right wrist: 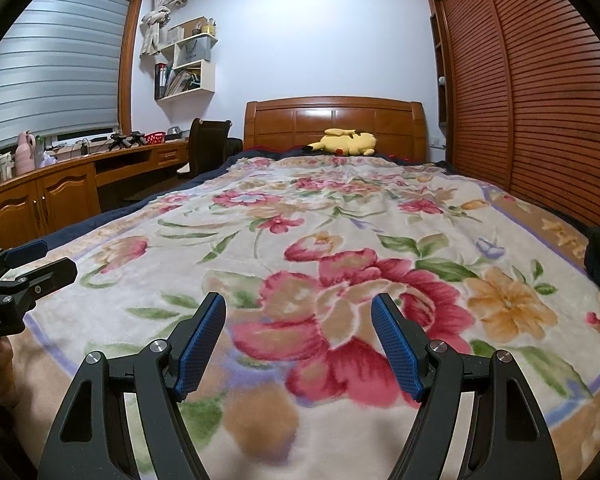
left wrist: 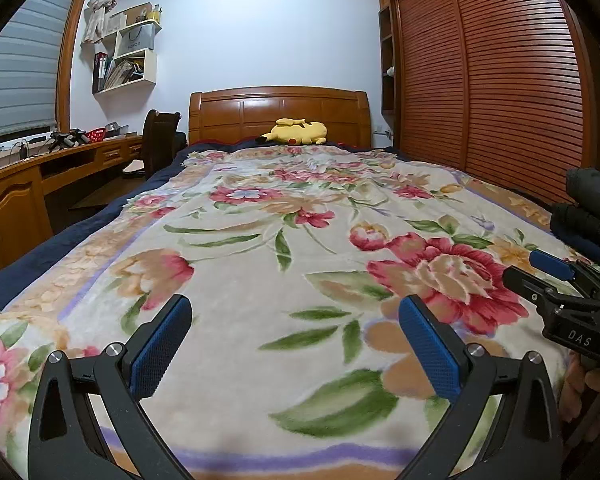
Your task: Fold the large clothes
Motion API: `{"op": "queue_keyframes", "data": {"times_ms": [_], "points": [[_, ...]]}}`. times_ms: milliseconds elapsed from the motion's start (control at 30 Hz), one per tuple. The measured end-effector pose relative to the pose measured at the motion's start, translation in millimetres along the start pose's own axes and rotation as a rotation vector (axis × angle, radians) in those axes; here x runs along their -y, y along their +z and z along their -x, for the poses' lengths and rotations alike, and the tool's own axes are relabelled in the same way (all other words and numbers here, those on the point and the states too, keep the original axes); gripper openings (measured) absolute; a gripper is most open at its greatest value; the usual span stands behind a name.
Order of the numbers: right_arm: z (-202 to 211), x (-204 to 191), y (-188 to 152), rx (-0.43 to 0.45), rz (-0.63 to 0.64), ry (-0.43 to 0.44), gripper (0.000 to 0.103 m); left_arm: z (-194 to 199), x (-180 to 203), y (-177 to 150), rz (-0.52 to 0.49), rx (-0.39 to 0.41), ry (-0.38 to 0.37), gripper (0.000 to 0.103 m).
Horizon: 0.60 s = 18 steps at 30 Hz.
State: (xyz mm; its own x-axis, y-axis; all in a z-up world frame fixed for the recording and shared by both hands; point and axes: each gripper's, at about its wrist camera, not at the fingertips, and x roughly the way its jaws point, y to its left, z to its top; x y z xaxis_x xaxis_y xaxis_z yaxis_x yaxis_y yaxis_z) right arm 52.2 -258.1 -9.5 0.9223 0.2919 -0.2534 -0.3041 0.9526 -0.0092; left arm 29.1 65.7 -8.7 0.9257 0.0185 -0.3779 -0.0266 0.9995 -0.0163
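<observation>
Here, the left gripper (left wrist: 296, 344) and right gripper (right wrist: 300, 344) are held wide open and empty above a floral blanket (left wrist: 260, 240). Dark clothes (left wrist: 592, 208) lie at the bed's right edge; a firm edge grip is advised first.

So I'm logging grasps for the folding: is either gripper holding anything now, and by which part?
Nothing is held. The left gripper and the right gripper both stand open above the flowered blanket, with nothing between their pads.
</observation>
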Motion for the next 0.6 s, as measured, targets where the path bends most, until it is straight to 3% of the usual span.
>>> {"op": "queue_keyframes", "data": {"times_ms": [600], "points": [[-3.3, -0.2, 0.3, 0.01, -0.011, 0.005, 0.077, 0.1, -1.1, -0.9, -0.002, -0.003, 0.001, 0.103]]}}
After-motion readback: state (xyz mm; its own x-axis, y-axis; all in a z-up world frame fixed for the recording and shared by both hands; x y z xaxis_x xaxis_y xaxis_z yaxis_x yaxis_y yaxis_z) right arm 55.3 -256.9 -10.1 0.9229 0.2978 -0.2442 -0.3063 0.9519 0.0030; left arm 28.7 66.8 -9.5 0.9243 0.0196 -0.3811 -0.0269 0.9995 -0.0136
